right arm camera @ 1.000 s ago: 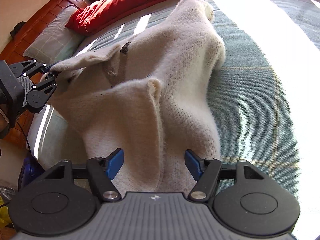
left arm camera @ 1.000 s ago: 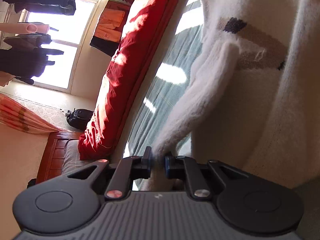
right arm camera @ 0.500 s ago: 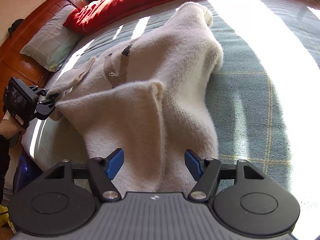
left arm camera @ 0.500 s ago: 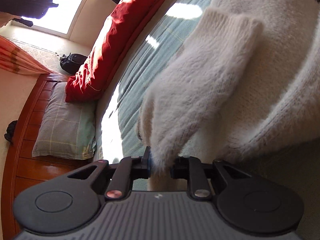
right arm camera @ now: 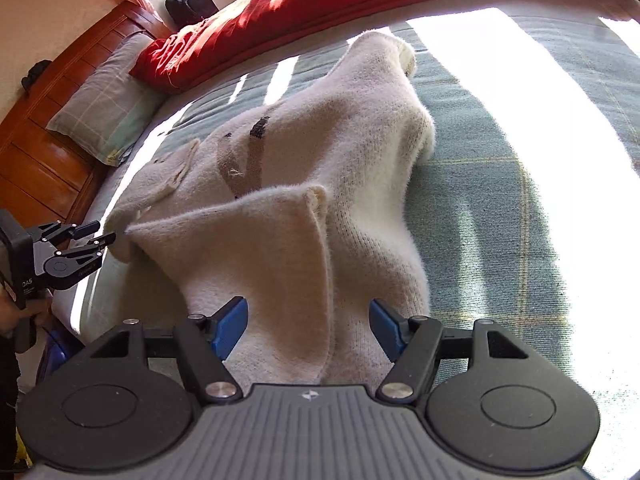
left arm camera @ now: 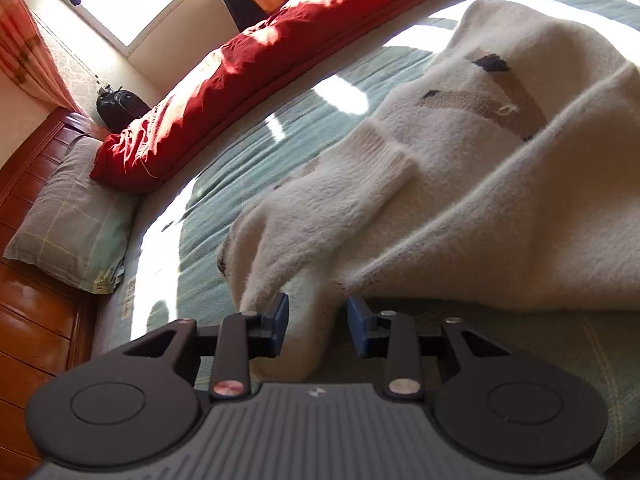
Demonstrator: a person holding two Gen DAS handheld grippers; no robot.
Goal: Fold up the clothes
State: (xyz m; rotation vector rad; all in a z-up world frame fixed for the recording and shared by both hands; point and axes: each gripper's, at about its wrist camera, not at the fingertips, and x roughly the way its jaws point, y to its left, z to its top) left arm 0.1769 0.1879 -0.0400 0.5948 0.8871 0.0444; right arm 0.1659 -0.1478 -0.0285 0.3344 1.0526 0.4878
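Garment: cream fuzzy knitted sweater [right arm camera: 320, 184] with brown chest motif, spread on the green plaid bed cover [right arm camera: 500, 208], below the red quilt [right arm camera: 320, 4]; one sleeve [left arm camera: 352, 184] laid across the body, seemingly a fold-in.
Left gripper [left arm camera: 316, 326]: jaws parted a little, released; sweater edge lies between them, unpinched.
Right gripper [right arm camera: 308, 326]: jaws wide apart, empty, straddling the hem nearest it, likely poised to grip.

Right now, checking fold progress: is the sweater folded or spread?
Partly folded: the sweater lies bunched on the bed, one flap doubled over, sleeve across it.
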